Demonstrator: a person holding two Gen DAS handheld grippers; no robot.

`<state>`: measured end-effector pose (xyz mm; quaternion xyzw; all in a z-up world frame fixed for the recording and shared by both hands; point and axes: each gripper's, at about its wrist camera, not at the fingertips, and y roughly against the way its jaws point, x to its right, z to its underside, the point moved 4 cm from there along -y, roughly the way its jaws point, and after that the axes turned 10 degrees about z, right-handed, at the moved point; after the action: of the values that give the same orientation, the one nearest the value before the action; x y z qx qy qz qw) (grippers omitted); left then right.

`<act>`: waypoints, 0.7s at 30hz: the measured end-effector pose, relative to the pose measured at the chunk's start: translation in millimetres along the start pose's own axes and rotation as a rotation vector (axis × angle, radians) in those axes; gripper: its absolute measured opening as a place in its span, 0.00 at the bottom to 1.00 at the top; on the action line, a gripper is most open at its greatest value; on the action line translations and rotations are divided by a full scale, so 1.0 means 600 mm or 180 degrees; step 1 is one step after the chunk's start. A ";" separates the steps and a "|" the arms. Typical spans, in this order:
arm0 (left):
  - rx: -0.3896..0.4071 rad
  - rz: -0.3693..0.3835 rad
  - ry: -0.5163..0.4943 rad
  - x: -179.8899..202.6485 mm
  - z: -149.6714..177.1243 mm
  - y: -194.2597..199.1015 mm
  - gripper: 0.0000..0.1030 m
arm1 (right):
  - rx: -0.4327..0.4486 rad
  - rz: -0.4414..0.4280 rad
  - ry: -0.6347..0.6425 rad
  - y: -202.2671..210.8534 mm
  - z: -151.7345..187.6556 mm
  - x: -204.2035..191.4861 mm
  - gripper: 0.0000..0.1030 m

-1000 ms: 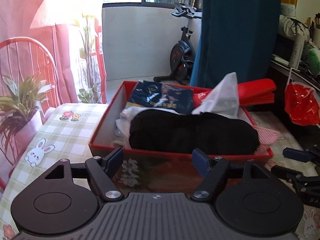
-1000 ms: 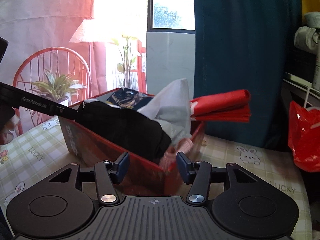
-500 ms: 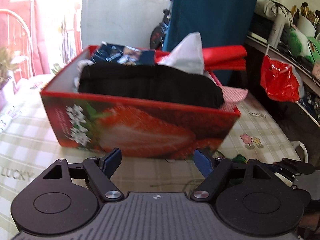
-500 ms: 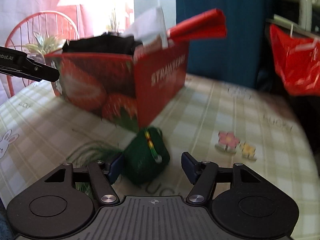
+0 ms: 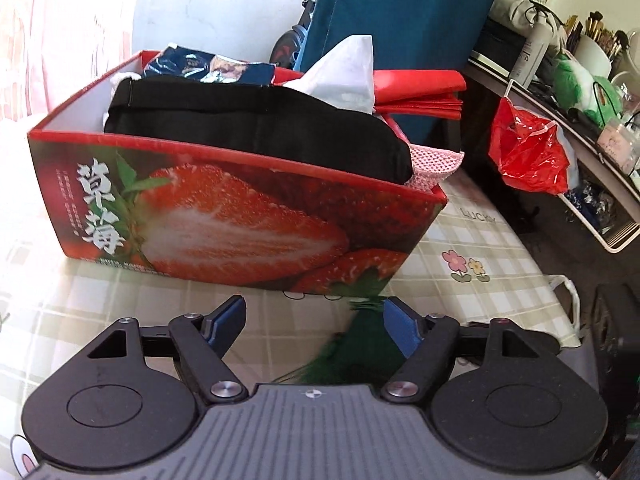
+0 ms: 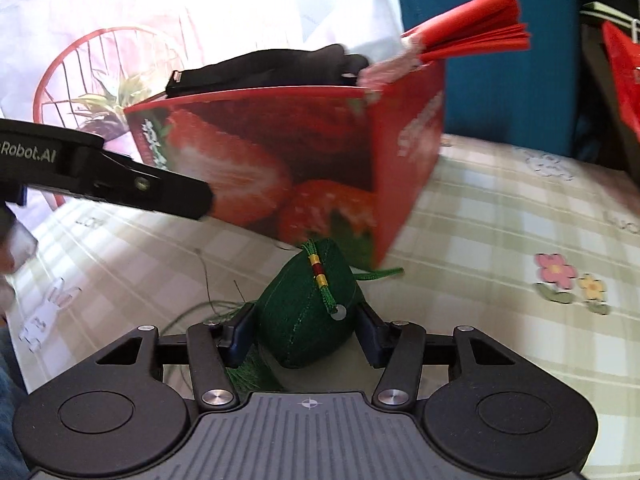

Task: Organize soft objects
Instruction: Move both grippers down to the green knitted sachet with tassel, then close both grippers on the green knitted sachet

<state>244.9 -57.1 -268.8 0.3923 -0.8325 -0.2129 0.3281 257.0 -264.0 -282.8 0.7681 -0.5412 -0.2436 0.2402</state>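
Observation:
A red strawberry-print box (image 5: 224,216) (image 6: 280,160) stands on the checked tablecloth, filled with soft things: a black cloth (image 5: 256,120), a navy printed item (image 5: 208,68), a white cloth (image 5: 344,76) and a pink knit piece (image 5: 436,164). A green stuffed pouch (image 6: 308,312) with a beaded cord and tassel lies on the table in front of the box. My right gripper (image 6: 306,334) is open with its fingers on either side of the pouch. My left gripper (image 5: 314,320) is open and empty; the pouch's green tassel (image 5: 360,356) shows by its right finger.
A folded red item (image 5: 420,92) lies behind the box. A red plastic bag (image 5: 528,152) hangs at the right by a cluttered shelf (image 5: 580,92). A blue curtain (image 5: 400,12) hangs behind. A red wire chair (image 6: 92,64) and plant stand at the left.
Both grippers have dropped from above the box to table height in front of it. The right gripper has moved forward so the green pouch now sits between its fingers.

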 end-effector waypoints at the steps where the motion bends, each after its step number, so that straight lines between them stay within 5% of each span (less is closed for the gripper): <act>1: -0.0003 0.0021 0.0019 -0.002 0.002 0.001 0.75 | -0.0013 -0.0029 0.0001 -0.003 -0.003 -0.010 0.48; 16: -0.0213 0.0148 0.0209 -0.019 0.023 -0.024 0.53 | -0.0095 -0.0049 0.0062 -0.020 -0.017 -0.060 0.48; 21: -0.0254 0.0130 0.0246 -0.025 0.027 -0.031 0.50 | -0.0098 -0.0026 0.0131 -0.019 -0.014 -0.060 0.55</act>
<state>249.6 -54.8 -297.0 0.3698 -0.8179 -0.2239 0.3796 259.5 -225.7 -279.5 0.7714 -0.5292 -0.2370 0.2621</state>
